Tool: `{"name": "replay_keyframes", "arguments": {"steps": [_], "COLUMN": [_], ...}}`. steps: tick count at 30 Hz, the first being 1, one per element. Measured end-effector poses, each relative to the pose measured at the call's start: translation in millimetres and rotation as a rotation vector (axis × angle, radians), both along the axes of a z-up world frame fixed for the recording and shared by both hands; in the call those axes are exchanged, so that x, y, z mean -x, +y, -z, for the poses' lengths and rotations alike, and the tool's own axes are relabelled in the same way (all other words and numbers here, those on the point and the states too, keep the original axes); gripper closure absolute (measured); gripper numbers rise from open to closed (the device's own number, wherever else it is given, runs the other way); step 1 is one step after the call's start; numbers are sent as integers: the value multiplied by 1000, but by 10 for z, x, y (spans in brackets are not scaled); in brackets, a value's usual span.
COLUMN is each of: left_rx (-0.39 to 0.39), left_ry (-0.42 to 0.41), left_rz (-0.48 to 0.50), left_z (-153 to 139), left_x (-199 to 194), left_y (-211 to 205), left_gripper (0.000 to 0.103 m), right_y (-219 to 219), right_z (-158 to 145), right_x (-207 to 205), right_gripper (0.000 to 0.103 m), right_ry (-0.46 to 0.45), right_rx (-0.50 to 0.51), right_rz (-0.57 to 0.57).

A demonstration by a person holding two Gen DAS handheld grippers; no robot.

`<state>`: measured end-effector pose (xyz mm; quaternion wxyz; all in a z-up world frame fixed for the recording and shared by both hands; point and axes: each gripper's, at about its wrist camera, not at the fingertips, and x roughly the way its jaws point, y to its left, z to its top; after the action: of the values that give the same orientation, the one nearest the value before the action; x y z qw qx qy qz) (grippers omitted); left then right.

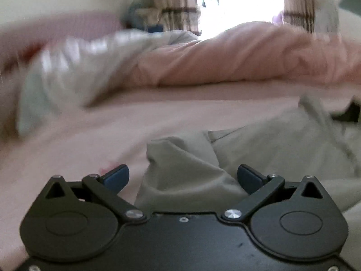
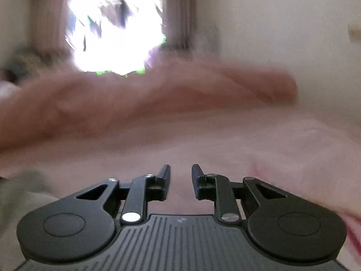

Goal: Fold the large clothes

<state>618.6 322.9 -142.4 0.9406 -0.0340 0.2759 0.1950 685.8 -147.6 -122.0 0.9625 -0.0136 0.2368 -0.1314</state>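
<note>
Left wrist view shows your left gripper point(image 1: 182, 176) with its blue-padded jaws spread wide over a soft, creased grey-beige garment point(image 1: 259, 155) that lies rumpled on the smooth pink bedsheet point(image 1: 79, 146); a raised fold sits between the pads without either one pressing it. Behind it a puffy pink quilt point(image 1: 248, 61) is heaped beside a pale crumpled cover point(image 1: 74, 67). Your right gripper point(image 2: 180, 176) has its black jaws parted a little with nothing between them, over blurred pink sheet.
</note>
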Motion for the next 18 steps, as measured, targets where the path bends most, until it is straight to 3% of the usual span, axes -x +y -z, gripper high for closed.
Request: {"name": "replay_keyframes", "arguments": {"steps": [1,4,7,9,11,12,16,18], "left_rx": [42,119,79,37,43,55,106,139], "left_ry": [-17,-28,-69,-118,-161,-159,-135,-121], "left_rz": [-24,-52,-44,-15,35,68,114,150], "left_z": [-1,5,-99,-285,-464,-548,-713,-711], "left_x": [-6,-49,61,243,401,458,686,800], "left_y": [93,292,346,275,216,169,-155,-376], "left_gripper": [0,0,0,0,0,0,0,0], "right_y": [-55,-205,-386,-423,-376,-328,-44,217], "right_z": [12,-13,-89,-229,-369,-429,-361,-245], "right_x": [-48,-13,56,377,719,891,1454,1782], "right_gripper": [79,74,80,81,79,73,68,68], "right_ry": [27,-16,-56,-134,-191,-165,102,131], "right_rx": [-40,-97,-26,30,32,7,-233,-247], "right_rz": [4,77,266,305,236,150,-222,-311]}}
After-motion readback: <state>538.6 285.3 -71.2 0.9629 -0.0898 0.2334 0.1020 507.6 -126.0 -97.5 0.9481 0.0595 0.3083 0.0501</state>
